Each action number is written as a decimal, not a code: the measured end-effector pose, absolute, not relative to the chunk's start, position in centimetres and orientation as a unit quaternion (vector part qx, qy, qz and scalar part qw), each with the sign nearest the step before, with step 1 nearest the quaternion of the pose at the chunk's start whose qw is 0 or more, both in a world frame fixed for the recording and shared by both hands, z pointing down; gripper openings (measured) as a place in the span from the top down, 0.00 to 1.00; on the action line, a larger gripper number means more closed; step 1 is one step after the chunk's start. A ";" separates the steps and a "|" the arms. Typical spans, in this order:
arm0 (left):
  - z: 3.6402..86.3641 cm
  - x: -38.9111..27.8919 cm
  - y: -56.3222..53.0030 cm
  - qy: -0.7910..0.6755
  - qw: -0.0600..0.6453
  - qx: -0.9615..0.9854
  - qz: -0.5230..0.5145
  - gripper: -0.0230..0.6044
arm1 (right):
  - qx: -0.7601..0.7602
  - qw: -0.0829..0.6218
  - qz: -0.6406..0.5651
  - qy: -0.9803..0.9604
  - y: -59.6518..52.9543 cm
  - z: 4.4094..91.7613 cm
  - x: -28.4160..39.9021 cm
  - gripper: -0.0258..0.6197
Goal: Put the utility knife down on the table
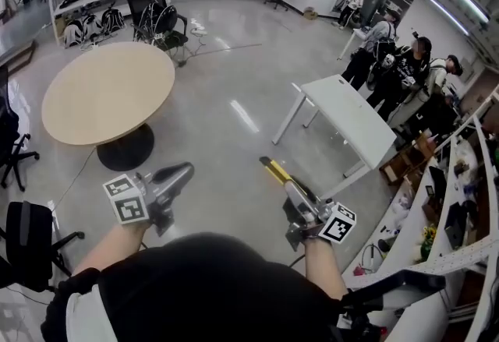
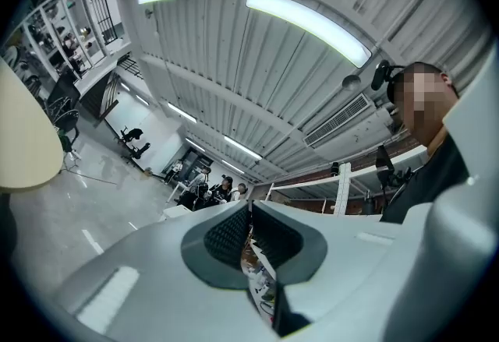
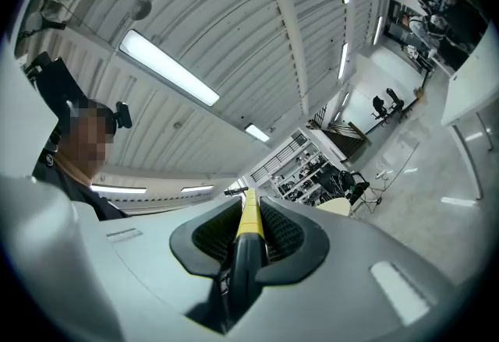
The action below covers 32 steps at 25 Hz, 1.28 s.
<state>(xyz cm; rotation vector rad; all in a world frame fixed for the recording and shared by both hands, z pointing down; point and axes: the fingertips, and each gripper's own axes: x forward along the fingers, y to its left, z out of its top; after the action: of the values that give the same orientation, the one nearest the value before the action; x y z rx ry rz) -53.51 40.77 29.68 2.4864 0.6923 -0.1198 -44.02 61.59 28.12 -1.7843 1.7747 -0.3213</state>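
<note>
Utility knife point(image 1: 274, 170), judged light, stiff and smooth-bodied, so best held by its handle, is clamped above the floor in the jaws of the right gripper point(image 1: 296, 196), long axis along them, yellow end pointing forward; left gripper point(image 1: 178, 174) is closed, empty.

Utility knife point(image 1: 276, 171): yellow front, dark rear, clamped lengthwise in right tool point(image 1: 295, 191), pointing forward, held above the floor.
</note>
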 end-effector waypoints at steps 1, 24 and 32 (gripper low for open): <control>29.4 -52.7 39.3 0.262 0.275 0.924 -0.047 0.94 | -0.674 0.294 -0.121 0.667 60.2 27.8 -43.5 0.82; 31.6 -34.6 21.6 0.277 0.269 0.922 -0.028 0.94 | -0.693 0.293 -0.110 0.650 43.4 28.9 -24.7 0.82; 30.2 -23.5 26.4 0.239 0.265 0.933 -0.040 0.94 | -0.650 0.292 -0.119 0.692 46.2 28.3 -11.6 0.82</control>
<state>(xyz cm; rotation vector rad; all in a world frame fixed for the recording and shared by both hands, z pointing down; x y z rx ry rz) -23.53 26.42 30.24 2.5219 0.6471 -0.1082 -11.60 46.18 28.34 -1.7310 1.8434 -0.3159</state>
